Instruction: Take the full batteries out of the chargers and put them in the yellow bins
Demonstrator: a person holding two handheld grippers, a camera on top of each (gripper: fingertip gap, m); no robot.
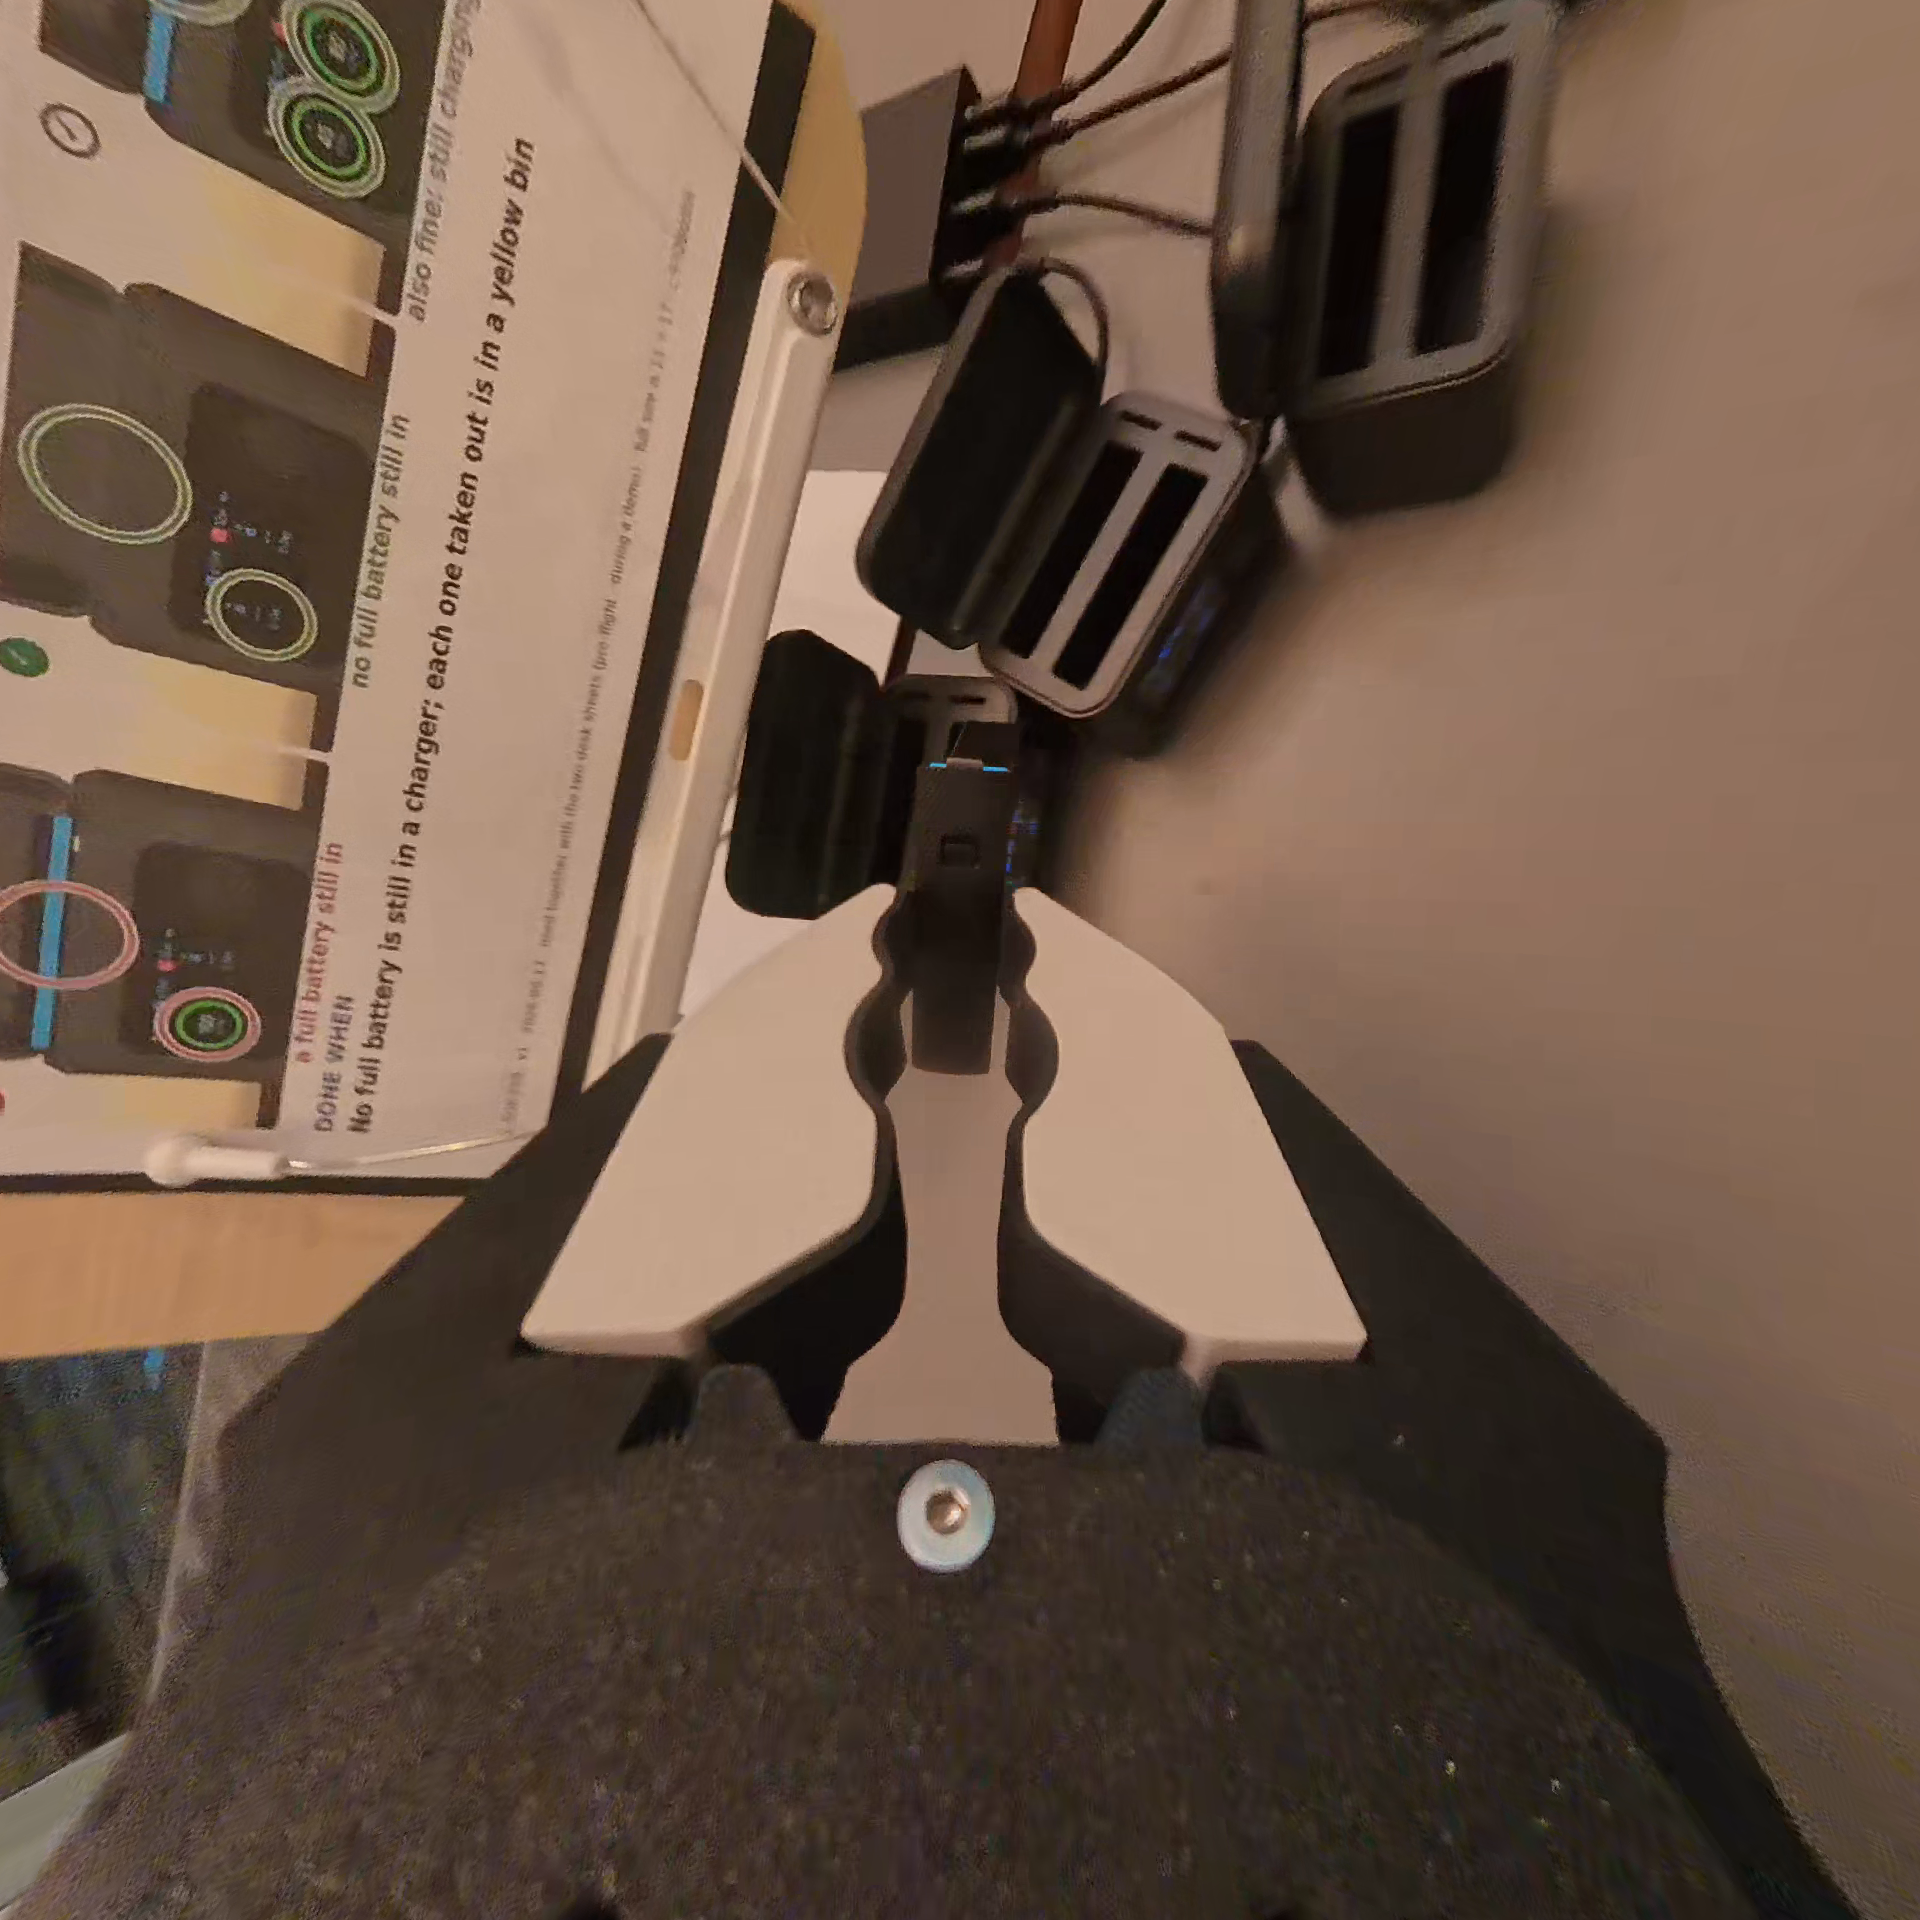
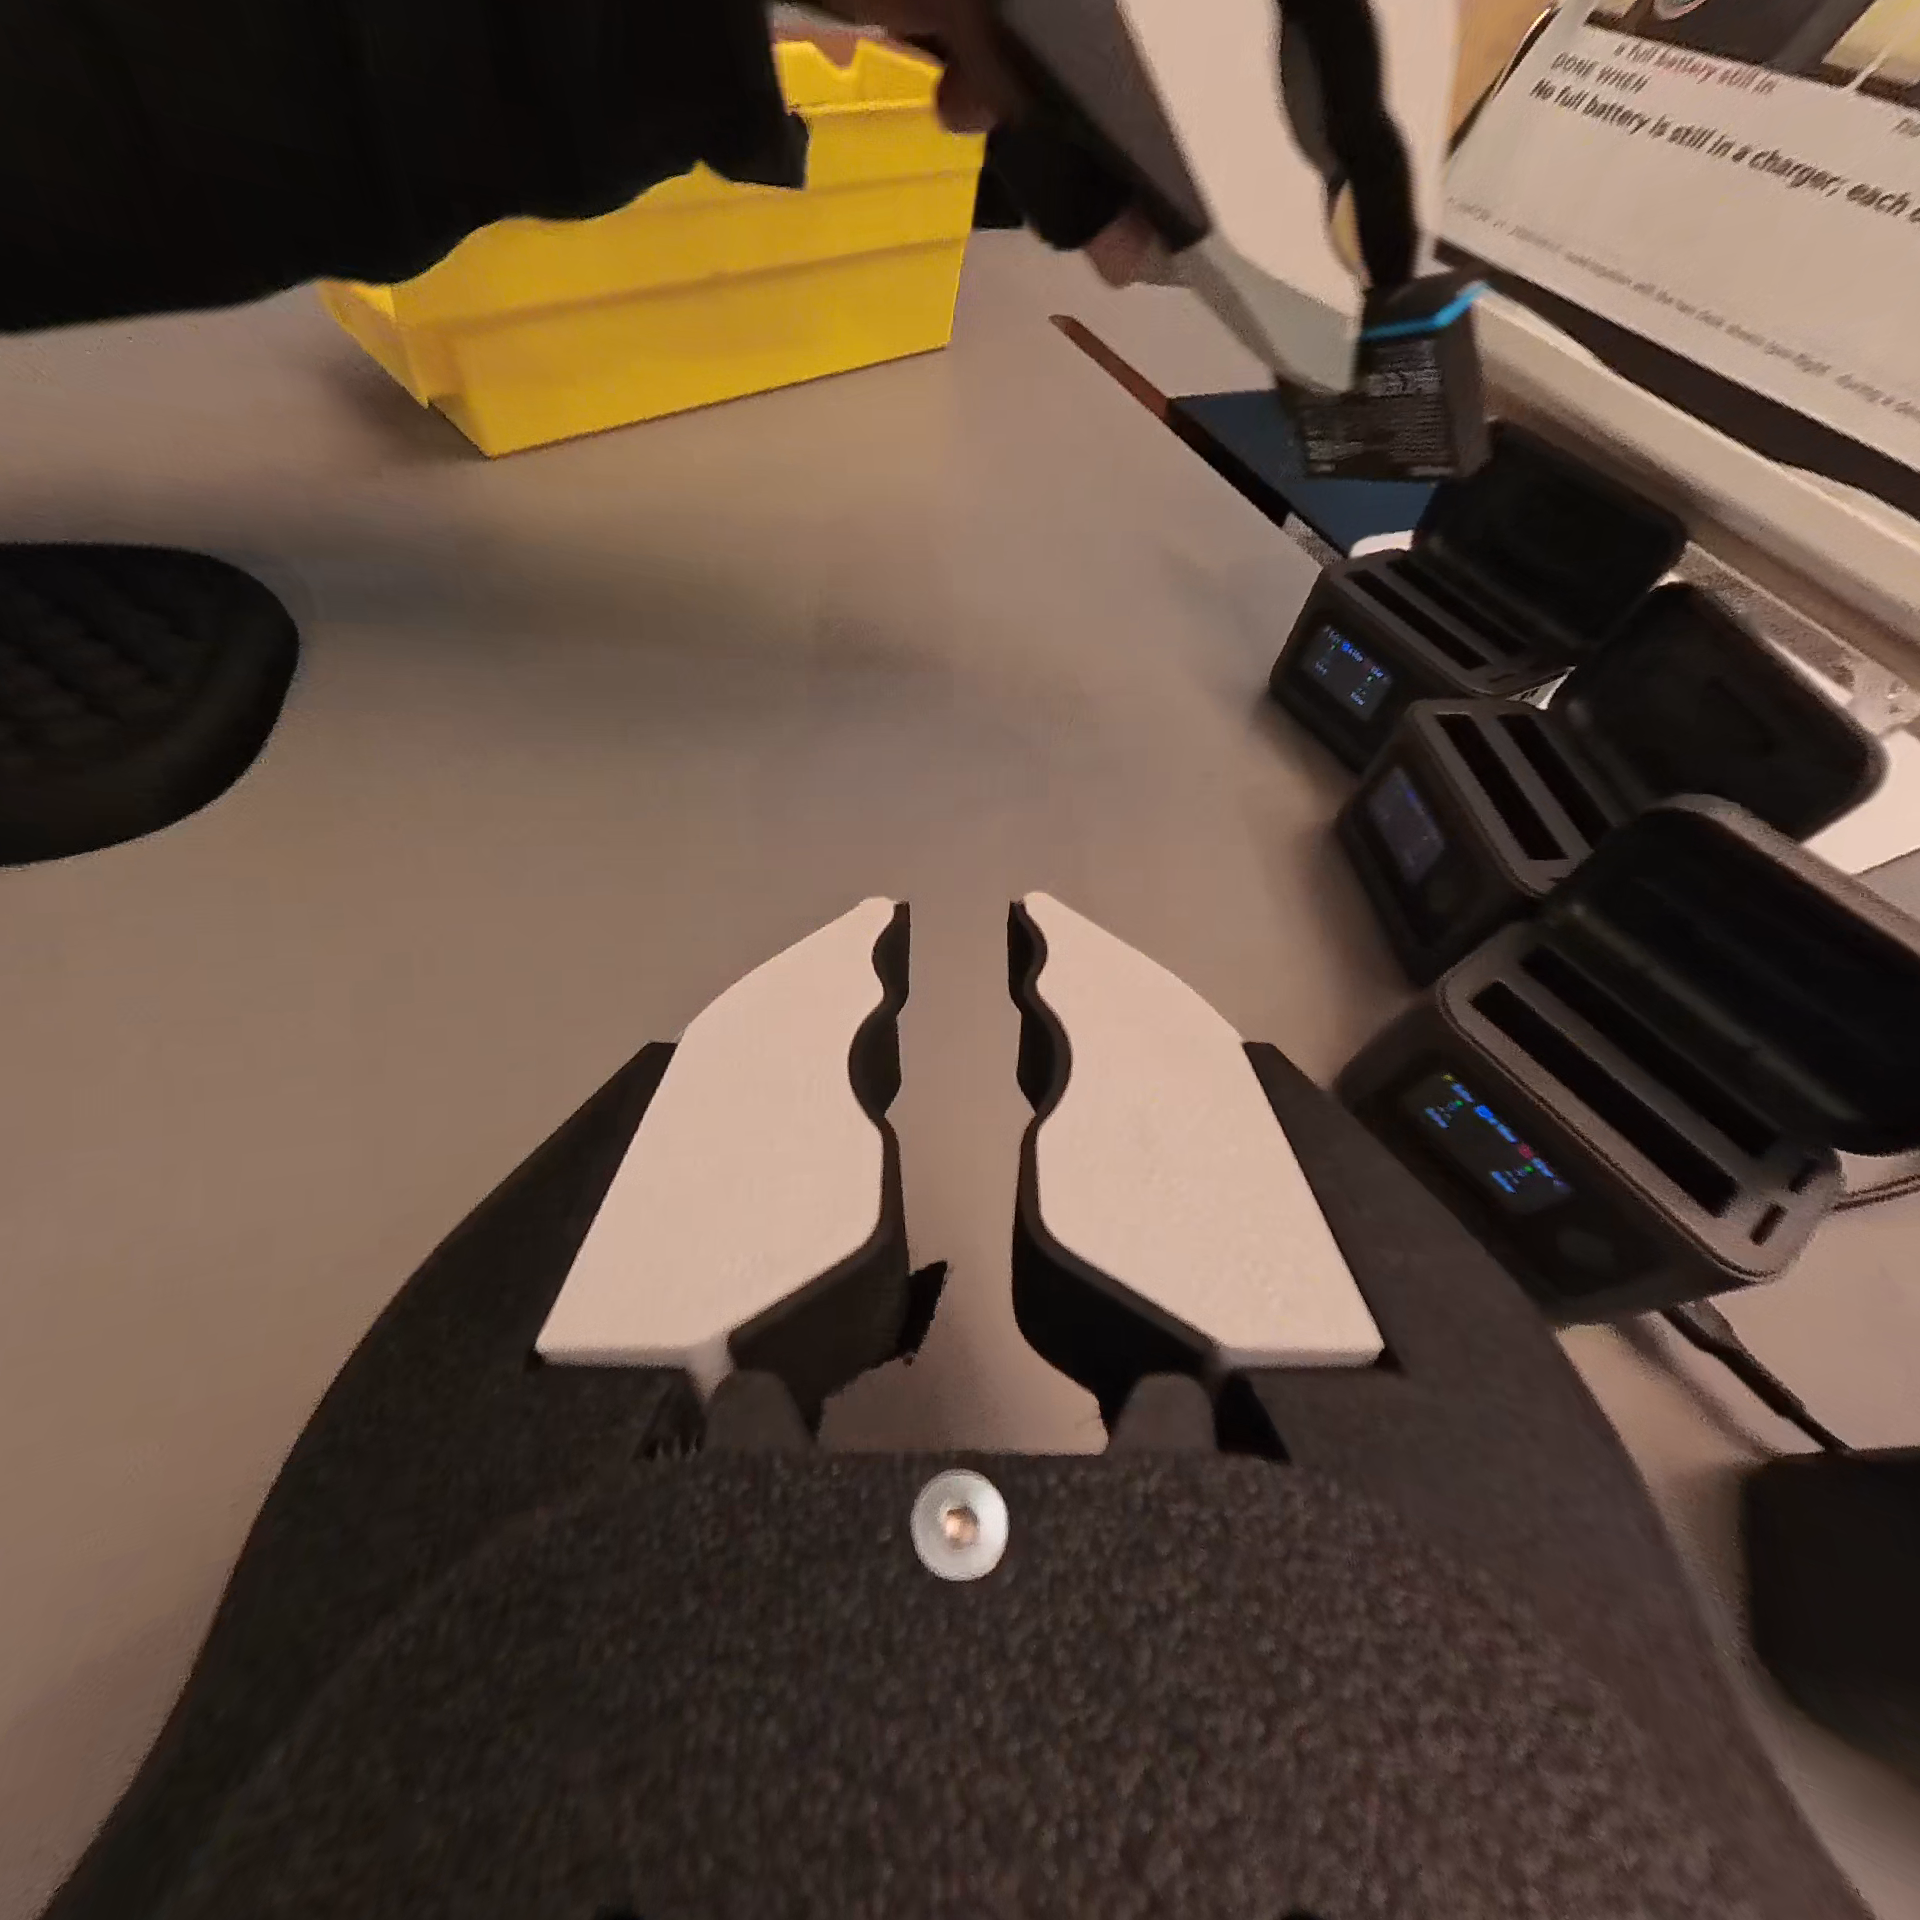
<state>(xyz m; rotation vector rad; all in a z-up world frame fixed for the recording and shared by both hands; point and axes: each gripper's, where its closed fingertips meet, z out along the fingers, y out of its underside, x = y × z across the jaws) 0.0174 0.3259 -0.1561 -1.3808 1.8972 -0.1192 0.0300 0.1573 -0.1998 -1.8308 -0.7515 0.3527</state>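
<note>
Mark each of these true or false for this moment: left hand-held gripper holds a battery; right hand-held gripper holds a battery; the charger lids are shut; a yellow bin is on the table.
1. The left hand-held gripper holds a battery. True.
2. The right hand-held gripper holds a battery. False: it is open, with nothing in it.
3. The chargers' lids are shut. False: all three stand open.
4. A yellow bin is on the table. True.

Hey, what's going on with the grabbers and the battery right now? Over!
Left gripper shut on battery, lifted above chargers. Right gripper open, empty. Yellow bin waiting; path looks clear.
</note>
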